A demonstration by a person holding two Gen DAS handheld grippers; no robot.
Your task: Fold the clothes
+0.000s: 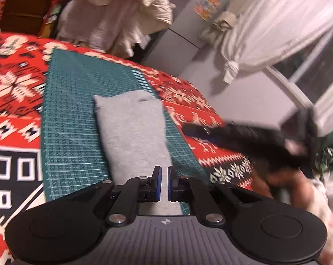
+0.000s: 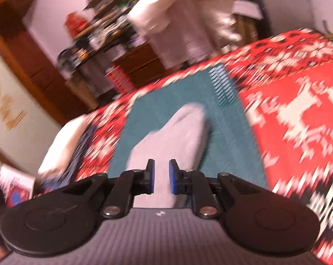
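Since the grey garment point(image 1: 133, 132) stretches lengthwise ahead of us, our left tool point(image 1: 164, 183) and right tool point(image 2: 161, 176) hover slightly parted, empty.

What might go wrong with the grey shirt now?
1. The folded grey cloth lies near the right edge of the green grid mat; a nudge might push it off.
2. Both tongs, left and right, look open and empty, and the right view is blurred, so a grab may miss.
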